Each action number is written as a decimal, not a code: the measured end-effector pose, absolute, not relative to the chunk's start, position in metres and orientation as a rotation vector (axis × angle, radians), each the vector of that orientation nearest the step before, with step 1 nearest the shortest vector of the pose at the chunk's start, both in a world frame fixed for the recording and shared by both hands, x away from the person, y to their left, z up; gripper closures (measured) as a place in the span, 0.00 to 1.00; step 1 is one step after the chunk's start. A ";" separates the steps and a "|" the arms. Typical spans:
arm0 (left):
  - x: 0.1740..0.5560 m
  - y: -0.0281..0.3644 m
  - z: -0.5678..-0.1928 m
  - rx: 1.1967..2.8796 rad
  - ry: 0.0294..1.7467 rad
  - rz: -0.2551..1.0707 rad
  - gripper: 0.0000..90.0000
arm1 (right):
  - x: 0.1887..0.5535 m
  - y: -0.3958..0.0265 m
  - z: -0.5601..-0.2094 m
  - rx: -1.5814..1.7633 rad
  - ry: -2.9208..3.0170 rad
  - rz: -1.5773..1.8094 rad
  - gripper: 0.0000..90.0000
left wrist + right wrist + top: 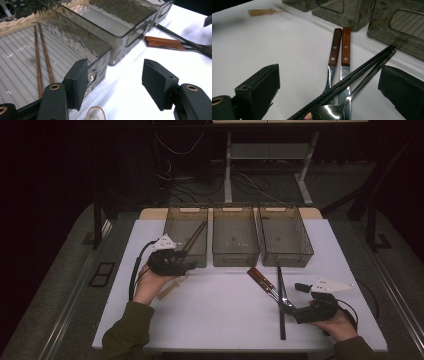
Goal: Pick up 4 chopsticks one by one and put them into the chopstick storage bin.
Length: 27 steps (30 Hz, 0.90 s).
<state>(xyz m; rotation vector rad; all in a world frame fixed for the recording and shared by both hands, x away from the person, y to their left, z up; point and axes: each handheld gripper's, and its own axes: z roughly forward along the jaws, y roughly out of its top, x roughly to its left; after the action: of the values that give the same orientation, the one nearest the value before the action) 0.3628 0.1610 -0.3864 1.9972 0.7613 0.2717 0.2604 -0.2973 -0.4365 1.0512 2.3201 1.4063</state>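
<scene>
My right claw is gaping wide and empty, straddling the black chopsticks, whose long axis is running away from me toward the bins. My left claw is hanging open by the left bin, farther off.

Person's wearing olive-green sleeves. Both grippers are looking matte black, the left gripper and right gripper, each trailing a black cable behind it and carrying a grey triangular plate on top.
</scene>
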 end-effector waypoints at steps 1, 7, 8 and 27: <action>0.360 0.161 -0.387 1.997 0.756 0.268 0.40 | 0.260 -0.297 -0.437 1.051 2.321 1.406 0.04; 0.342 0.161 -0.392 2.011 0.724 0.256 0.36 | 0.260 -0.297 -0.436 1.049 2.318 1.410 0.04; 0.339 0.160 -0.393 2.010 0.720 0.253 0.35 | 0.260 -0.297 -0.436 1.049 2.318 1.411 0.04; 0.288 0.157 -0.424 2.035 0.643 0.213 0.15 | 0.264 -0.298 -0.433 1.104 2.342 1.366 0.05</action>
<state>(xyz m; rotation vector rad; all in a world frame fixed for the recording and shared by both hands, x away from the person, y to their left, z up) 0.2875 0.1572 -0.4235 2.0347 0.6426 0.2130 0.2635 -0.2976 -0.4327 1.1044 2.3423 1.3659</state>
